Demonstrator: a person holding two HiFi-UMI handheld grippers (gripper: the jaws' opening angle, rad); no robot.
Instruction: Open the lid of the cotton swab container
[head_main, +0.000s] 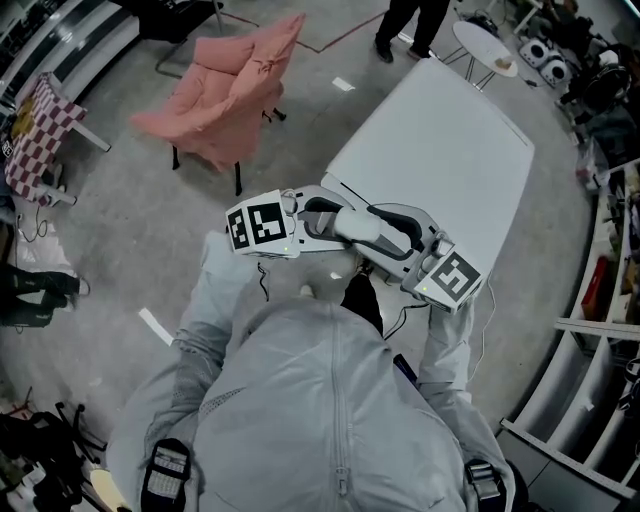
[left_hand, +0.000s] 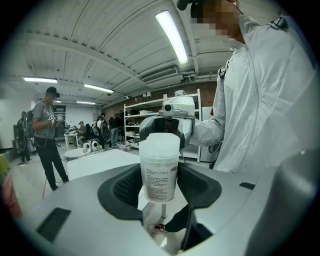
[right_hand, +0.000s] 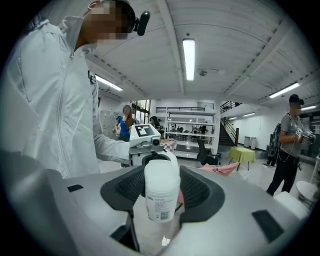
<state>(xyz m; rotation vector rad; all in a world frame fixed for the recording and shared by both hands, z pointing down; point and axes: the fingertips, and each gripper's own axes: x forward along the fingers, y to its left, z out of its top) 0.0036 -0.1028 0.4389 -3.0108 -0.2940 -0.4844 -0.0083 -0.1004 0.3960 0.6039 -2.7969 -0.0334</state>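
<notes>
- At the lower centre of the head view: a person in a pale grey jacket (head_main: 320, 400), both arms raised in front, one gripper per hand.
- Left gripper (left_hand: 159, 186): jaws part-way apart and closed on the cotton swab container (left_hand: 160, 172), with a pad against each side of it.
- The container is a translucent white cylinder with a printed label. It is upright and held in the air above the floor, with nothing under it.
- Lid (left_hand: 160, 145): white, at the top of the container. I cannot tell whether it is seated or lifted.
- Right gripper (right_hand: 162, 192): faces the left gripper from the opposite side. Its jaws are spread wide with the same container between them, pads just beside its sides, no press visible.
- Just beyond the grippers, centre right of the head view: a white table (head_main: 450, 160), its top bare.
- Further off, upper left of the head view: a chair draped in pink cloth (head_main: 235, 95).
- Far left of the left gripper view: a bystander in a cap (left_hand: 47, 135), standing. Storage shelves (left_hand: 145, 120) are behind.
</notes>
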